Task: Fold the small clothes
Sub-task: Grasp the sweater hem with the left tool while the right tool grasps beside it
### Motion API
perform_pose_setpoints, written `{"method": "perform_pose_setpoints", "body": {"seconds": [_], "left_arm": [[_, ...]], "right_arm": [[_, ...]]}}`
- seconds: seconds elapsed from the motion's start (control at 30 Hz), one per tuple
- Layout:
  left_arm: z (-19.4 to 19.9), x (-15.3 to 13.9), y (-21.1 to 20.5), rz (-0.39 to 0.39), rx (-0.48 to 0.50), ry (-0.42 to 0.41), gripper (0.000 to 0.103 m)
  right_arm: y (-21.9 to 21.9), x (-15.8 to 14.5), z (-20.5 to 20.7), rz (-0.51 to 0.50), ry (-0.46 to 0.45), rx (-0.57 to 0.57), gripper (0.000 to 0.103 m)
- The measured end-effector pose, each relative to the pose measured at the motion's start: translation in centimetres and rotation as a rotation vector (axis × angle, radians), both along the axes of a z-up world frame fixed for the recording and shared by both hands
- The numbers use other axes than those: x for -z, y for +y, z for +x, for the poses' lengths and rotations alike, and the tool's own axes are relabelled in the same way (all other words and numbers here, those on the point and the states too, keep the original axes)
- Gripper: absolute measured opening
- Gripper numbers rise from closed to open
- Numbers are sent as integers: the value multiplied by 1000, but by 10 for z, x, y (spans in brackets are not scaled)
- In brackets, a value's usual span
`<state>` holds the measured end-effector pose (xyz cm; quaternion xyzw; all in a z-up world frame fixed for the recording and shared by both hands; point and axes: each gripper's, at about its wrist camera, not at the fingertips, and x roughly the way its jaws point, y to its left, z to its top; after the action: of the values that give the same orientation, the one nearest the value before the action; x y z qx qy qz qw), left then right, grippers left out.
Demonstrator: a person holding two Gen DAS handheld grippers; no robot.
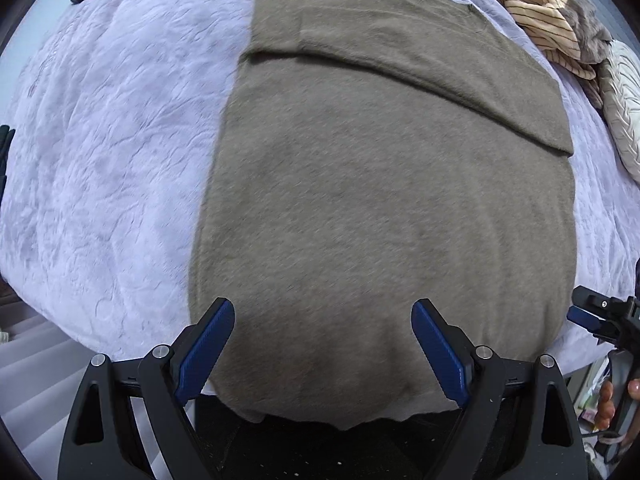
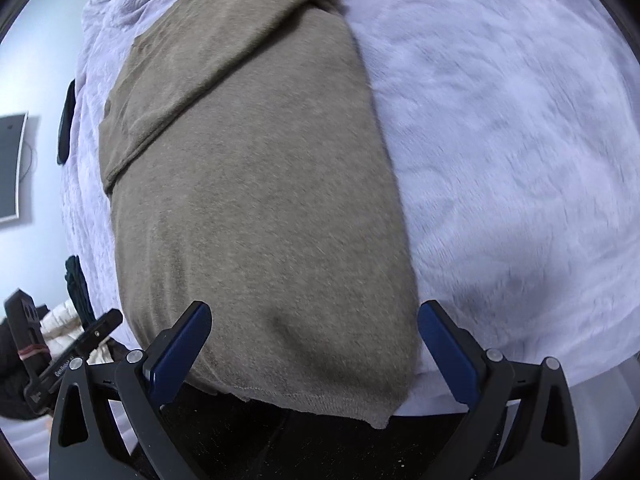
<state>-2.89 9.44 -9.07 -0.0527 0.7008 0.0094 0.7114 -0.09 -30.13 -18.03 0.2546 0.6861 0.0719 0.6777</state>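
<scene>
Both grippers are being held spread and empty over the near hem of the taupe sweater (image 1: 360, 200): left gripper (image 1: 323, 344) with pads wide apart at lower centre of its view, right gripper (image 2: 314, 346) likewise released, nothing between the pads in either. The sweater is lying flat on the lavender blanket (image 1: 100, 160), filling the middle of both frames, hem hanging slightly over the bed edge at the bottom. Next step is judged to be a hem pinch at both lower corners and a fold toward the collar. To do it well, each corner should be taken through all layers (the folded-in sleeve edge included), both sides lifted together and laid level so the far edge is being met squarely. Fabric is looking fuzzy, thick, soft; one sleeve is already lying folded across the chest in the upper part of the frame. A small bump is showing near the hem in the right view, worth flattening first. Striped clothes (image 1: 532, 4) are piled at upper right.
</scene>
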Motion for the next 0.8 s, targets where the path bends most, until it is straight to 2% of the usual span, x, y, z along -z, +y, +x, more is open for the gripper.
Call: {"method": "perform_pose_setpoints", "body": {"seconds": [0.13,0.37,0.57,0.8], "left_arm": [[-21,6,21,-15,5,-13,91],[-66,20,58,-99,31,-64,91],[-99,43,74,-272,62,-22,91],[-108,67,68,-368,37,10,91]], "right_arm": [[-9,13,-23,34,7,63,103],[-15,32,-70,77,-18,105,103],[-6,53,-96,119,-28,52,103],[-2,68,-100,194,-50,23,103]]}}
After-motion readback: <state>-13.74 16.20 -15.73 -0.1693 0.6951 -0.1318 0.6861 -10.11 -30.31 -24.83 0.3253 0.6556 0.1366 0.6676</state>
